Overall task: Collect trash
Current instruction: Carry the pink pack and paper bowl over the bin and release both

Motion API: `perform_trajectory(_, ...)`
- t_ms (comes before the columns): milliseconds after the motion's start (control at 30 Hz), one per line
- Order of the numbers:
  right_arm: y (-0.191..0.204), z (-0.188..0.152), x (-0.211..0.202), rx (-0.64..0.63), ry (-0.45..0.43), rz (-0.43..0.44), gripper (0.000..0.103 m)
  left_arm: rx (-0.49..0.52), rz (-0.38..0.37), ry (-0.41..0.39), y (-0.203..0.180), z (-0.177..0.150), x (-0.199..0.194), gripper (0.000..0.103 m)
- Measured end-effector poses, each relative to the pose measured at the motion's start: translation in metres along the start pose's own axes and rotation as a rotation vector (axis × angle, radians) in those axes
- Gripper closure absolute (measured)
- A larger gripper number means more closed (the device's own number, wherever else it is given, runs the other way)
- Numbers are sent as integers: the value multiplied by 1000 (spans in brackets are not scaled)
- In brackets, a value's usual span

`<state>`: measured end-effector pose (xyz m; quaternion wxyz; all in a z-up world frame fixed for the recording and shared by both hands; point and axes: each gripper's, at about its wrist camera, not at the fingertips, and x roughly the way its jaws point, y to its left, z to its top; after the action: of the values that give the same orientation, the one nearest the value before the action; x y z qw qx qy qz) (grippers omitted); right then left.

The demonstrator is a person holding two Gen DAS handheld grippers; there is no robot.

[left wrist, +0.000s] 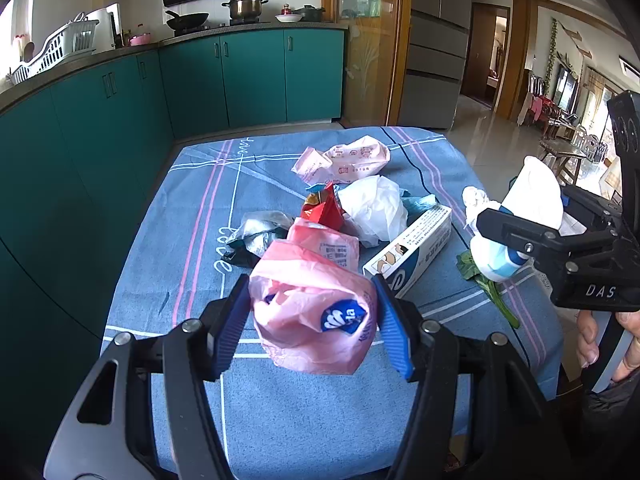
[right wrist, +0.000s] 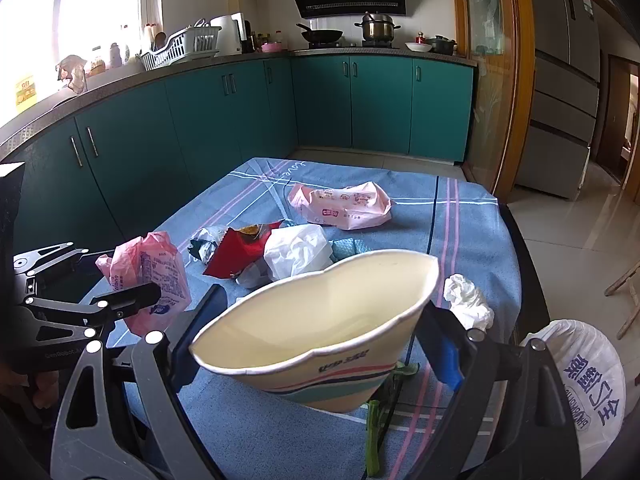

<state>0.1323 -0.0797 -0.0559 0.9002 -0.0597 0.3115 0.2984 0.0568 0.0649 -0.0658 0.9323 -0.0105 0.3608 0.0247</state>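
Left tool (left wrist: pixel 314 316) clamps a pink bag (left wrist: pixel 312 308) above the counter (left wrist: pixel 192 208), right tool (right wrist: pixel 320 332) squeezing a paper cup (right wrist: pixel 320 320).

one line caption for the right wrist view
Right claw squeezes a paper cup above the littered table.

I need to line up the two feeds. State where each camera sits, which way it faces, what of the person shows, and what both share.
Left wrist: on the left gripper, facing down the table toward the cabinets; its jaws are shut on a pink bag; the right gripper and a hand show at right.
Right wrist: on the right gripper, facing the same way; its jaws squeeze a paper cup; the left gripper shows at left.
Shared: table, cabinets, pink bag, cup, white tissue, red wrapper.
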Motion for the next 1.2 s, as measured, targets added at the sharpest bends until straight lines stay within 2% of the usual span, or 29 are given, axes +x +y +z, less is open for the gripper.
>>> perform_trajectory(333,-5,4,-8,1,-24,-19,15,4,-3,2,-2,-2,0,42)
perform_trajectory(433,-12,8,-16,0,-52,-53,15,8,-5,-1,-3,-2,-1,42)
perform_trajectory(533,-29,13,-30,28,-87,-98,15,9,-6,2,-4,-2,-1,42)
perform_trajectory(800,-100,4,-80,140,-138,-321,15,29,-38,0,-16,3,-3,42)
perform_trajectory(900,-127,-10,-102,185,-140,-412,15,50,-78,-5,-31,10,-2,42)
perform_trajectory(1000,-146,-27,-116,228,-124,-466,15,87,-144,-13,-55,20,-1,42)
perform_trajectory(1100,-170,-50,-123,277,-82,-543,15,151,-217,-16,-92,29,5,42)
perform_trajectory(1200,-185,-70,-124,324,-47,-569,15,208,-276,-9,-126,34,12,42)
